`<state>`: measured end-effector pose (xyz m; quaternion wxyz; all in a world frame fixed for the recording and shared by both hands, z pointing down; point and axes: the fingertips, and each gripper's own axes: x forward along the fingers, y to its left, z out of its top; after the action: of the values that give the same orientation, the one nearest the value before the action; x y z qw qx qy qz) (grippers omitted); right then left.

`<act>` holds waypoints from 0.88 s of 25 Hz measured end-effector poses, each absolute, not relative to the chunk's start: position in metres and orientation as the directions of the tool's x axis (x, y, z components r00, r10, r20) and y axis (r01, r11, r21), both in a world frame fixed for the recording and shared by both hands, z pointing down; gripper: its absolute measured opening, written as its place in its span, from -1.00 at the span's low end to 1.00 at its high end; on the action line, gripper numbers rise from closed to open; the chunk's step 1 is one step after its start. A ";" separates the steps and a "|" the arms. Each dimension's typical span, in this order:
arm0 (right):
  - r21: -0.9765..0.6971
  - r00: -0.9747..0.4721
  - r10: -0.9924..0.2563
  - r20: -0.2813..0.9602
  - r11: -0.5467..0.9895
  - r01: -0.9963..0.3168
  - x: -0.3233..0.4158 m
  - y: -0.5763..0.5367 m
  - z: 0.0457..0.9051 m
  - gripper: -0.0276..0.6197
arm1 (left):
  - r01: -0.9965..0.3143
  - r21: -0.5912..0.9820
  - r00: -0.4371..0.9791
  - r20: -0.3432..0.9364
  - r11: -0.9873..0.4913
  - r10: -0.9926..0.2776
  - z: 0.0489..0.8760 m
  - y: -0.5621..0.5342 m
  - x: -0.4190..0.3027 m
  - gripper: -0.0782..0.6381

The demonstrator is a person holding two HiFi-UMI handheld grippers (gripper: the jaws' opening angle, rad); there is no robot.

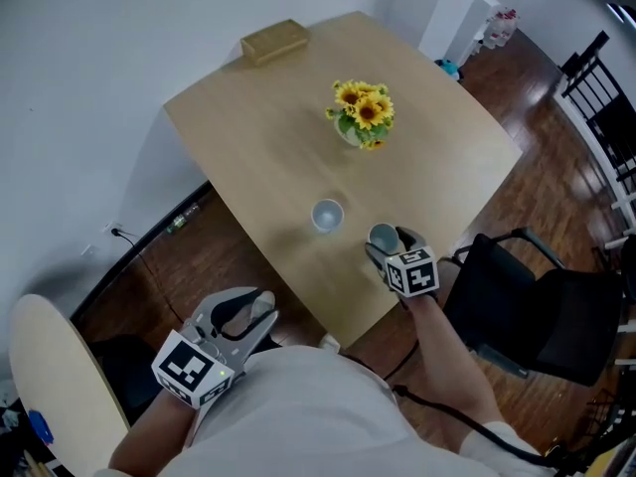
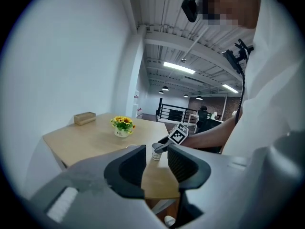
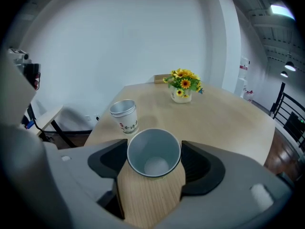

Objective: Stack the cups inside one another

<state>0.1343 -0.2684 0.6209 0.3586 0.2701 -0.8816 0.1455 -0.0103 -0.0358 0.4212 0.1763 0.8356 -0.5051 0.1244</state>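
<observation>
The right gripper (image 3: pixel 153 157) is gripping one cup (image 3: pixel 153 151) by the table's (image 1: pixel 278 147) near edge, another cup (image 1: pixel 327 215) standing nearby; the left gripper (image 2: pixel 155 163) is gaping empty.

Pale wood table (image 1: pixel 268 137), light and smooth. At the far corner, a small brown box (image 1: pixel 275 40). Near the middle, yellow flowers (image 1: pixel 363 112) in a little white pot. Closer in, a first cup (image 1: pixel 327 215) standing up, open end on top. Just beside it, by the front edge, a second cup (image 1: pixel 384 237) (on the wood or just above, hard to tell).
</observation>
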 end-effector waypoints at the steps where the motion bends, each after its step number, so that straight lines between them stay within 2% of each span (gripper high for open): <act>1: -0.059 -0.596 -0.377 0.709 0.811 -0.582 0.135 -0.267 0.616 0.18 | -0.886 0.170 0.463 0.383 -0.432 -0.799 0.420 -0.036 -0.012 -0.36; 14: -0.041 -0.583 -0.479 0.656 0.749 -0.661 0.148 -0.245 0.527 0.18 | -0.773 0.199 0.632 0.313 -0.602 -0.709 0.419 -0.073 -0.030 -0.36; 22: -0.051 -0.604 -0.511 0.612 0.736 -0.675 0.112 -0.241 0.483 0.18 | -0.726 0.212 0.687 0.276 -0.654 -0.673 0.421 -0.097 -0.059 -0.36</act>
<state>0.1117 -0.2408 0.4826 0.2929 0.3354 -0.8845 0.1396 -0.0593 -0.0973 0.4205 0.1540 0.9053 -0.3863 0.0865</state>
